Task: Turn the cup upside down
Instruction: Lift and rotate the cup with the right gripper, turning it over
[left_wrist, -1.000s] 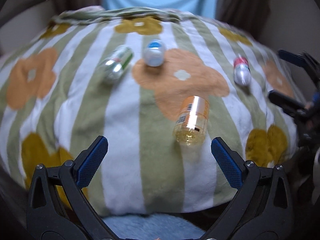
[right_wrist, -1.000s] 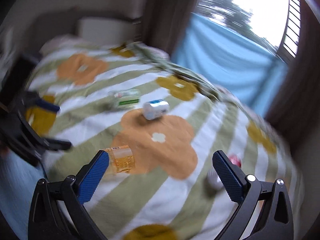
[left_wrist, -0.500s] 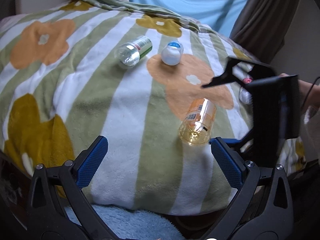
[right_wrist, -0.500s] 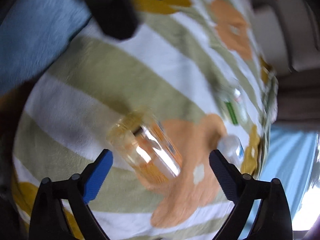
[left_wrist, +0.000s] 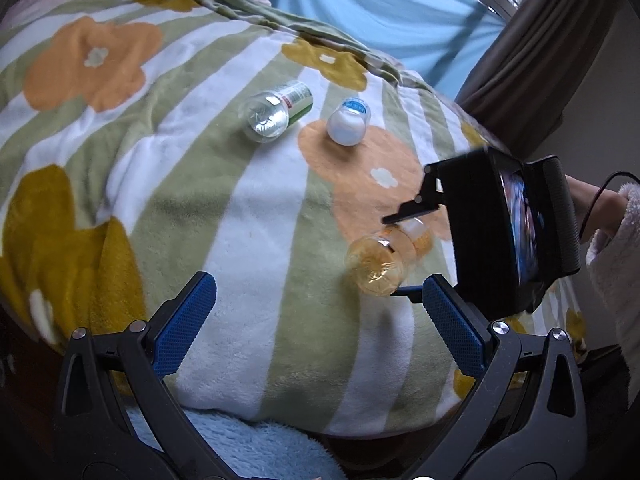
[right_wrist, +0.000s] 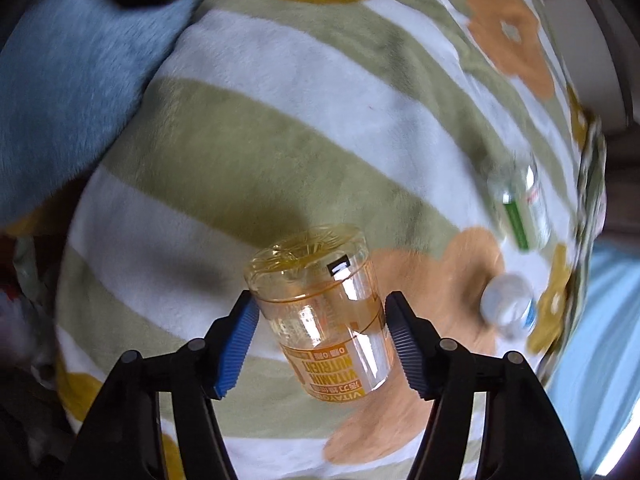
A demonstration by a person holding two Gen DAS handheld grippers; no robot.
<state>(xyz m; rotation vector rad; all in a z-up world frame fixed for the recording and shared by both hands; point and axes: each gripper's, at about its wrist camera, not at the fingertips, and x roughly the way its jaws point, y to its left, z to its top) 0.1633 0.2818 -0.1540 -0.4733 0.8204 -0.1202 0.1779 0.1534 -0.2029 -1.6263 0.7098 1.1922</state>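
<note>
Striped green-and-white fleece with orange and mustard flowers covered the bed [left_wrist: 256, 208] in front of you, with a pale blue curtain [left_wrist: 384, 12] behind it and a brown drape [left_wrist: 532, 52] at 2 o'clock in the left wrist view.

Your right hand-held gripper [right_wrist: 320, 320] had its blue pads on either side of the amber cup [right_wrist: 320, 312], narrowed to the cup's width; the pads looked to be touching its sides, though I could not tell how firmly. The cup lay tilted between the fingers, its ribbed base toward 12 o'clock. Its orange label read "VITAMIN NUTRIENT", with a line starting "VITA" below it, all seen upside down, plus some smaller characters too small to read.

In the left wrist view that same cup [left_wrist: 384, 260] sat at 3 o'clock, on the edge of an orange flower, with your right hand-held gripper [left_wrist: 404, 256] reaching in from the right.

Your left hand-held gripper [left_wrist: 316, 320] hung wide apart over the near edge of the bed, holding nothing.

A clear bottle with a green label [left_wrist: 276, 112] lay on its side toward 12 o'clock, and a white bottle with a blue label [left_wrist: 348, 122] lay just beside it. Their writing was too small to read.
</note>
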